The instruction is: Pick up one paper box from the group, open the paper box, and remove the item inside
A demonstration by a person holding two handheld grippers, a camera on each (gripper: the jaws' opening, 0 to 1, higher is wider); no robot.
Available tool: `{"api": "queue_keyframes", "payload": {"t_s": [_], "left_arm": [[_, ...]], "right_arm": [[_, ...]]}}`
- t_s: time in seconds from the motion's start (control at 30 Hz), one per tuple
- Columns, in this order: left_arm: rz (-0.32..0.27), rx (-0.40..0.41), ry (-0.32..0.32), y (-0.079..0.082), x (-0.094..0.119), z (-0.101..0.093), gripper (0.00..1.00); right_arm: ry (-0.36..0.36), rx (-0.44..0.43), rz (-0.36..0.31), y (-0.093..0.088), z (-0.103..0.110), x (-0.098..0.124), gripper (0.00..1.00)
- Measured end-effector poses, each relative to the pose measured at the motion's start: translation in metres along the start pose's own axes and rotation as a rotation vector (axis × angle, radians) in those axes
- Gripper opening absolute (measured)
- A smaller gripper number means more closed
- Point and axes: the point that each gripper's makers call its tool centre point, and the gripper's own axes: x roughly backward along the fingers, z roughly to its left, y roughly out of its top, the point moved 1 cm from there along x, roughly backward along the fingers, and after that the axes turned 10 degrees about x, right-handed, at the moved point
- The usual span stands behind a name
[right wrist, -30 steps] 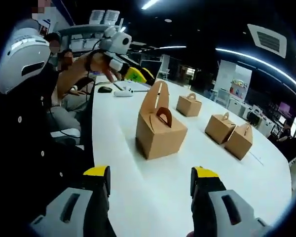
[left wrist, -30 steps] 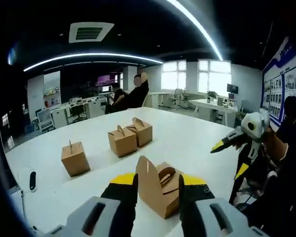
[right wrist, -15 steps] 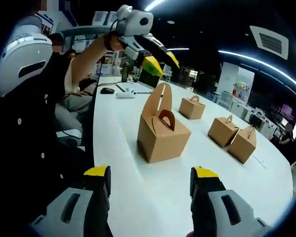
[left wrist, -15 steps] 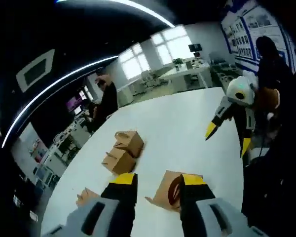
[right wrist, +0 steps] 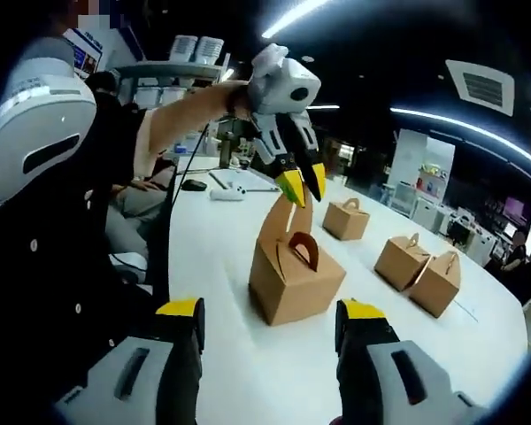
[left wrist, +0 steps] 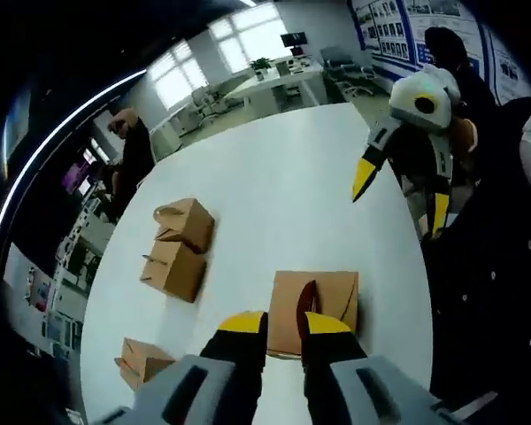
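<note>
1. Far left of the left gripper view, three spare boxes (left wrist: 177,248) sit on the white table (left wrist: 274,177), well apart from the one being worked on.

2. Middle of that view: the box (left wrist: 323,301) sits just ahead of the left gripper (left wrist: 283,320). Its jaws are nearly together with the upright flap (left wrist: 306,305) between them. Looks like a pinch on the flap, but I can't swear it's actually touching.

3. Handling guess: thin brown card, so light, a bit floppy and easy to crease. It'd probably slide on that smooth top if you tug sideways. I'd grab the flap or the handle cut-out, not squeeze the walls.

4. Right side of that view: the right gripper (left wrist: 398,190) hangs over the table edge, tips apart, nothing in them.

5. In the right gripper view, the right gripper (right wrist: 270,312) stands wide, with the box (right wrist: 294,282) ahead between the tips and well clear.

6. This side-on view shows how tall the flap (right wrist: 288,221) is, the arched handle hole (right wrist: 305,251) and the left gripper (right wrist: 301,184) coming down on the flap's top. The top-down view shows the box's footprint and spacing instead.
</note>
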Motion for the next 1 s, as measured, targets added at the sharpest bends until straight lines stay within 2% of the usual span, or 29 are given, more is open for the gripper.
{"api": "queue_keyframes", "payload": {"t_s": [0.1, 0.3, 0.47, 0.53, 0.63, 0.7, 0.8, 0.87, 1.0], "left_arm": [[0.003, 0.013, -0.006, -0.016, 0.001, 0.0, 0.17], [-0.019, 0.045, -0.029, -0.035, 0.004, 0.002, 0.17], [-0.045, 0.07, -0.047, -0.047, 0.002, 0.002, 0.17], [-0.053, 0.081, -0.054, -0.053, 0.0, 0.002, 0.17], [-0.075, 0.101, -0.066, -0.061, -0.002, 0.003, 0.17], [-0.096, 0.117, -0.074, -0.065, -0.003, 0.004, 0.17], [-0.124, 0.128, -0.081, -0.069, -0.003, 0.005, 0.17], [-0.141, 0.131, -0.085, -0.069, -0.003, 0.004, 0.17], [-0.155, 0.134, -0.091, -0.072, -0.004, 0.005, 0.17]], "right_arm": [[0.003, 0.007, -0.01, 0.006, -0.001, -0.006, 0.59], [-0.011, 0.057, -0.007, 0.024, -0.002, -0.021, 0.59], [-0.099, 0.071, -0.009, 0.04, -0.012, -0.039, 0.43], [-0.116, 0.093, -0.001, 0.043, -0.012, -0.046, 0.41], [-0.163, 0.153, 0.092, 0.04, -0.016, -0.059, 0.37], [-0.195, 0.241, 0.206, 0.034, -0.018, -0.069, 0.34], [-0.254, 0.32, 0.328, 0.029, -0.021, -0.081, 0.31], [-0.287, 0.352, 0.353, 0.034, -0.021, -0.09, 0.29], [-0.268, 0.366, 0.385, 0.039, -0.011, -0.108, 0.26]]}}
